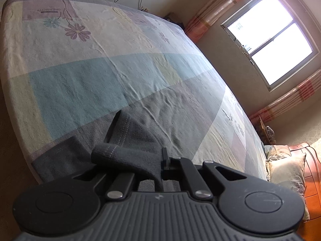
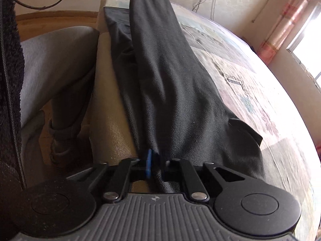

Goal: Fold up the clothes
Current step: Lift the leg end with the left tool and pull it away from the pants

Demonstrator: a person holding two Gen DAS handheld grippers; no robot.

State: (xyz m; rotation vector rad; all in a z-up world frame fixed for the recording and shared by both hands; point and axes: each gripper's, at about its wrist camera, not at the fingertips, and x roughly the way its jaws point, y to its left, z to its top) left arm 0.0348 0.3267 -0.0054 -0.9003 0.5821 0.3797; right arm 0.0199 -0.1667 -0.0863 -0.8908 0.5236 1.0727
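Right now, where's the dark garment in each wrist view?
Left wrist: the dark garment sits bottom centre, its stitched hem bunched at the shut left gripper.
Right wrist: it fills the centre as a long band from the top edge down to the shut right gripper.
Shared landmark: the patchwork bedsheet under it.

The left black plastic tongs [image 1: 163, 160] have a grey ribbed body in the near foreground, flanked by two round black discs with shallow circular recesses. Flat black link arms run forward from silver rivets to narrow black fingers. A small pale logo sits at the centre of the ribbed body. The right black plastic tongs [image 2: 158, 163] match in build, with a blue pad on the left finger. At the left, the person wears a dark fleecy zip-up jacket [image 2: 9, 80] and grey cuffed trousers [image 2: 58, 76].
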